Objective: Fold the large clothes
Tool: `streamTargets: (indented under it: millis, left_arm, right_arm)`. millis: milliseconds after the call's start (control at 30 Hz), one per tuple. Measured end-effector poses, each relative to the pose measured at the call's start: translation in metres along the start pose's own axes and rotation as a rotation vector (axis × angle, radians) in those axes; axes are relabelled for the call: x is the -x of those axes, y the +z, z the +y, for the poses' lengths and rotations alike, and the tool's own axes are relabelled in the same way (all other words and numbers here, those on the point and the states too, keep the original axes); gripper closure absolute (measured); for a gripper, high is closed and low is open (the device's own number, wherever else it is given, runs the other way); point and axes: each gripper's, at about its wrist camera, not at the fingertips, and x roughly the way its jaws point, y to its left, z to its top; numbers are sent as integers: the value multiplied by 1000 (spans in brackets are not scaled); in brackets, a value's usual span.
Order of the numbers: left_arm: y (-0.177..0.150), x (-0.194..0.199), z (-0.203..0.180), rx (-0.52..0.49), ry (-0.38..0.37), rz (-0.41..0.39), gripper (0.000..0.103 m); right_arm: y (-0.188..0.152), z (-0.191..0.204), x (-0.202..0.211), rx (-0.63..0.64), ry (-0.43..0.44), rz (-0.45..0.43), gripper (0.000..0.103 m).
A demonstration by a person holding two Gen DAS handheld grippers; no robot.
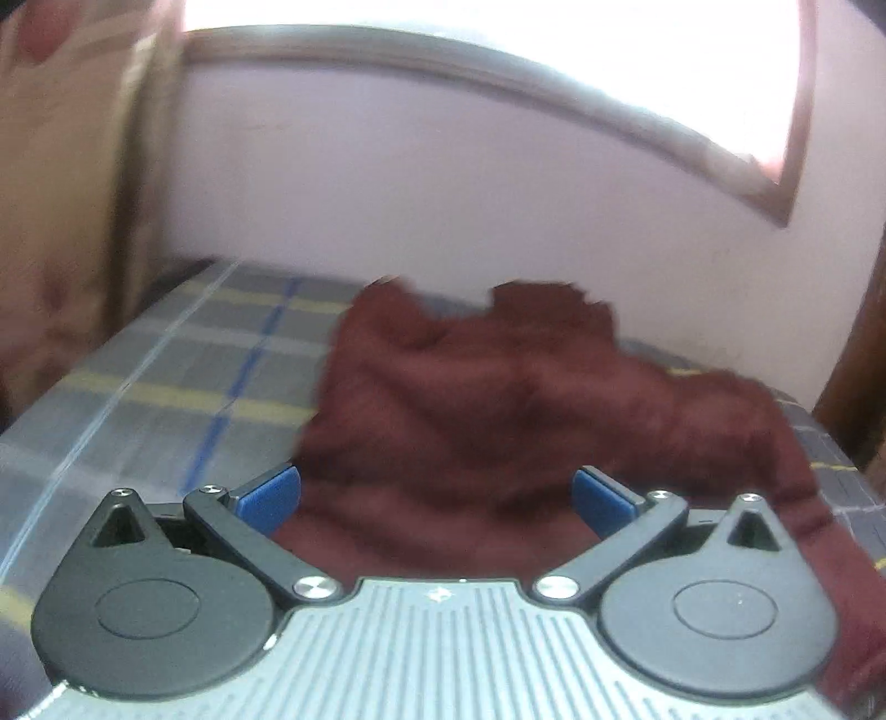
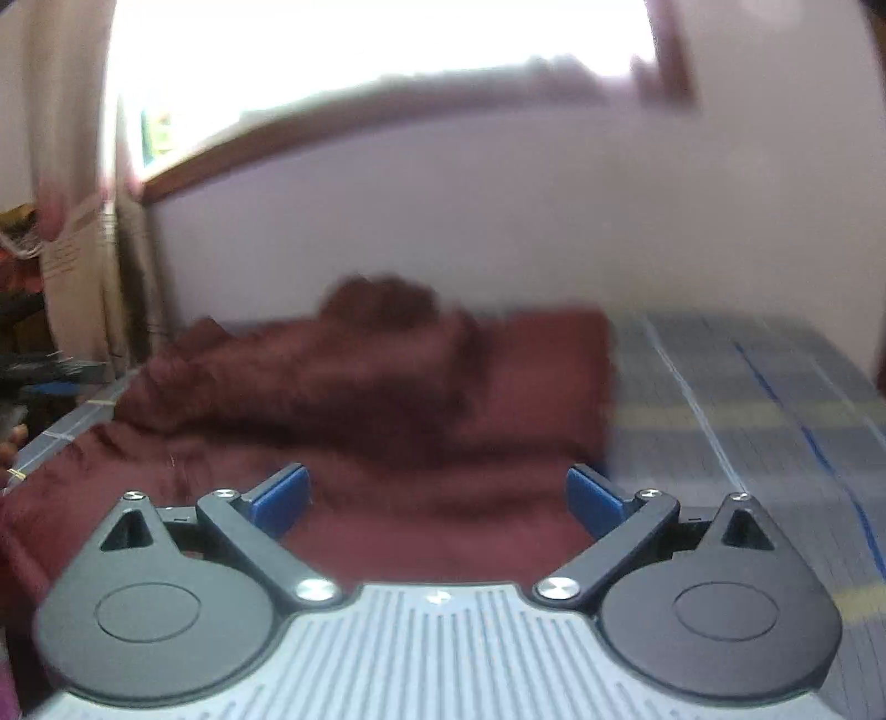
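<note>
A large maroon garment (image 1: 498, 399) lies crumpled on a bed with a grey plaid sheet (image 1: 194, 360). My left gripper (image 1: 437, 493) is open, its blue pads wide apart just above the garment's near part, holding nothing. In the right wrist view the same garment (image 2: 360, 387) spreads across the left and middle of the sheet (image 2: 747, 415). My right gripper (image 2: 437, 493) is open and empty over the garment's near edge. Both views are blurred.
A pale wall (image 1: 443, 194) and a bright window (image 1: 498, 33) stand behind the bed. A beige curtain (image 1: 66, 221) hangs at the left. Clutter (image 2: 27, 332) sits past the bed's left edge in the right wrist view.
</note>
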Motion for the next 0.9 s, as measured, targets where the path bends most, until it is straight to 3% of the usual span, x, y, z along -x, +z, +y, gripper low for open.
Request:
streamTargets:
  millis: [133, 200, 300, 367, 400, 433, 467, 533, 567, 667, 767, 800, 833, 900]
  left_arm:
    - [-32, 21, 43, 96, -33, 95, 1]
    - [-46, 24, 52, 108, -50, 131, 6]
    - [-64, 18, 53, 95, -134, 187, 12]
    - [-74, 20, 47, 43, -142, 163, 12]
    - [-76, 21, 46, 31, -169, 159, 13]
    - [-78, 21, 46, 33, -186, 154, 17]
    - [-79, 22, 46, 36, -192, 156, 21]
    - [-76, 25, 47, 41, -220, 168, 45]
    - [-75, 27, 49, 54, -231, 167, 49]
    - [-76, 32, 61, 82, -254, 168, 52]
    - [-78, 28, 64, 78, -263, 176, 46]
    - [-77, 26, 62, 67, -267, 179, 39]
    - [-76, 24, 57, 41, -264, 177, 35]
    - [-74, 17, 45, -4, -260, 183, 31]
  right_arm:
    - [-30, -23, 18, -73, 13, 77, 3]
    - [-41, -26, 18, -95, 14, 103, 4]
    - [-51, -26, 8, -123, 29, 141, 8]
    - [-59, -27, 2, -163, 41, 174, 27]
    - [-62, -30, -2, -199, 60, 193, 28]
    - [-64, -31, -1, -220, 71, 182, 39]
    - [-65, -30, -1, -215, 97, 187, 58]
    - [-65, -29, -2, -230, 126, 201, 66]
    - [-64, -30, -1, -246, 148, 198, 74]
    - [-63, -43, 3, -318, 213, 170, 76]
    - [-71, -52, -2, -347, 230, 199, 69]
    - [-73, -52, -3, -353, 230, 196, 68]
    - [-72, -52, -5, -370, 240, 192, 62]
    - [-71, -50, -6, -371, 251, 189, 61]
